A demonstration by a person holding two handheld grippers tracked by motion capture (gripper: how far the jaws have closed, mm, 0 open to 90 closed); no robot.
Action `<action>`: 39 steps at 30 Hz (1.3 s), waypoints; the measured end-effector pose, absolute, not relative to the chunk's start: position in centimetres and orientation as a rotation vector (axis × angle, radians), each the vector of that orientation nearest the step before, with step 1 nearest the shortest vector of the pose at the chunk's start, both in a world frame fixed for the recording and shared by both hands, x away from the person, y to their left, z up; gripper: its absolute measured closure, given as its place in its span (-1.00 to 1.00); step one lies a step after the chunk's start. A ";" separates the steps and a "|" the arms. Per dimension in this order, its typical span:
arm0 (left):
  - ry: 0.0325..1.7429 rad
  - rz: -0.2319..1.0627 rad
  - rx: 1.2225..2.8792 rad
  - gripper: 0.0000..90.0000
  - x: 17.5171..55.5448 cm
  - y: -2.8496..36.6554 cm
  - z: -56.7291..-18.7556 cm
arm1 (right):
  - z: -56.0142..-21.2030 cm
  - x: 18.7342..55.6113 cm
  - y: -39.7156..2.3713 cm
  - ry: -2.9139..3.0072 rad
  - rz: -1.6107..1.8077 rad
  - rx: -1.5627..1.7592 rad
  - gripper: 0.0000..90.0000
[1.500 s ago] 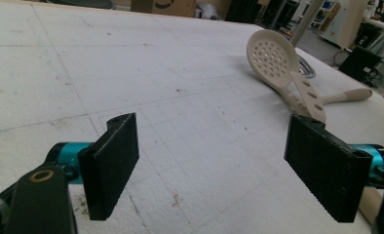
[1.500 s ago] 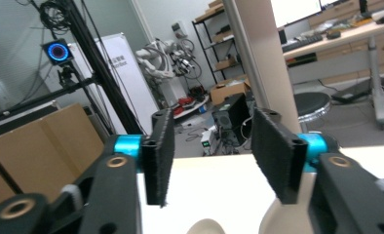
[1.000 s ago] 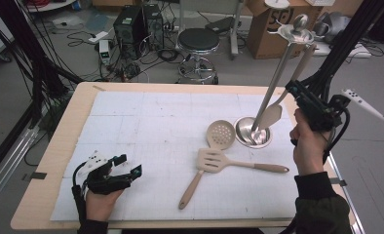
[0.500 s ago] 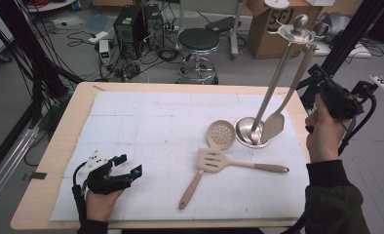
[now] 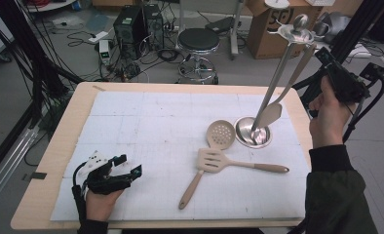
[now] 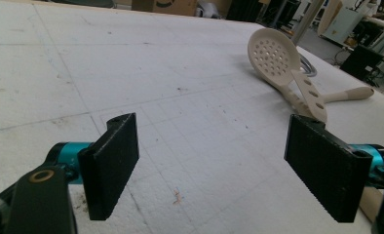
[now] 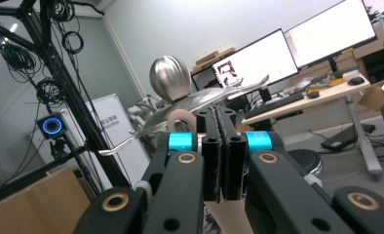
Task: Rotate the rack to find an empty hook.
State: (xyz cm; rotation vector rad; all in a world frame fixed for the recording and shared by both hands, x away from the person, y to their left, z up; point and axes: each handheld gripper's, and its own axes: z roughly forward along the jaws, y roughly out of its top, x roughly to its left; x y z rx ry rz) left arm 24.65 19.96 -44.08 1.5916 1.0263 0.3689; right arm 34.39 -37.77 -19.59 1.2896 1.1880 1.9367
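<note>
Pressed together, right gripper (image 5: 332,66) jaws, empty, beside hung spatula (image 5: 273,111) on steel utensil stand (image 5: 278,80). Spread wide, left gripper (image 5: 126,171), resting on white foam board (image 5: 146,126) atop wooden table (image 5: 68,126). Cabled workshop floor, stool (image 5: 198,41) behind.

Beige spatula (image 5: 214,161), silver rack (image 5: 253,131)
</note>
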 end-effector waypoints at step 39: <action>1.016 0.370 1.588 -0.54 24.6 20.0 -44.0 | -19.6 33.5 -33.5 1.242 1.978 1.238 0.99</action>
